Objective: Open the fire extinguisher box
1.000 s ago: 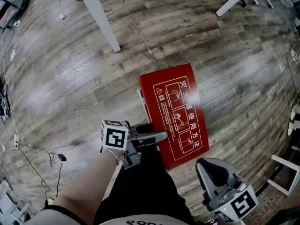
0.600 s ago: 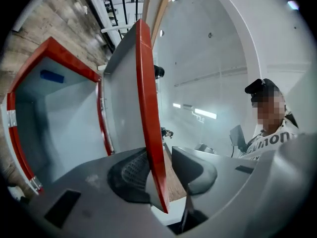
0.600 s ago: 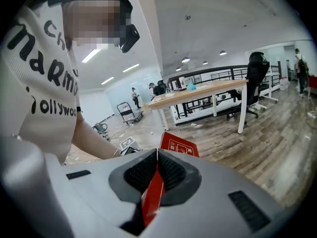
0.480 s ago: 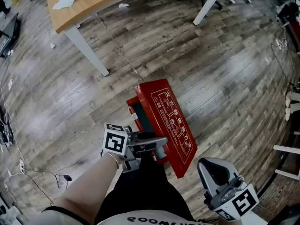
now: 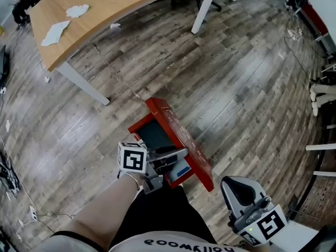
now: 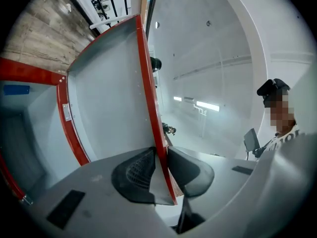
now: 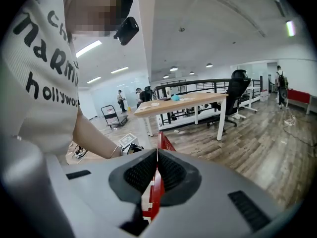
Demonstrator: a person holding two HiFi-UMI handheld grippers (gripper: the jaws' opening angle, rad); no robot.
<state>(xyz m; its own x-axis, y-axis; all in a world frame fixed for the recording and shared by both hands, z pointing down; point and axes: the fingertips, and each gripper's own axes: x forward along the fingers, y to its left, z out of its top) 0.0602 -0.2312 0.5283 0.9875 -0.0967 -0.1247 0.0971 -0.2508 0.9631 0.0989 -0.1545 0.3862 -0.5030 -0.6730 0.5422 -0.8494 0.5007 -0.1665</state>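
The red fire extinguisher box (image 5: 137, 126) lies on the wood floor with its lid (image 5: 181, 138) swung up almost on edge, so the grey inside shows. My left gripper (image 5: 176, 156) is shut on the lid's free edge. In the left gripper view the thin red-rimmed lid (image 6: 114, 93) runs between the pads of that gripper (image 6: 161, 167); its jaws have just been closing on it. My right gripper (image 5: 239, 190) hangs at the lower right, away from the box. Its pads meet with nothing between them (image 7: 156, 170), and the red box (image 7: 166, 143) shows beyond.
A blue label (image 5: 181, 169) sits inside the box. A long wooden desk (image 5: 105, 9) with white papers (image 5: 58, 30) and white legs (image 5: 84, 83) stands behind it. Cables lie along the left floor edge. A person's feet (image 5: 323, 93) and furniture legs are at the right.
The lid has risen from lying flat on the box to standing nearly on edge. My left gripper closed on its edge and rose with it. The right gripper stayed at the lower right.
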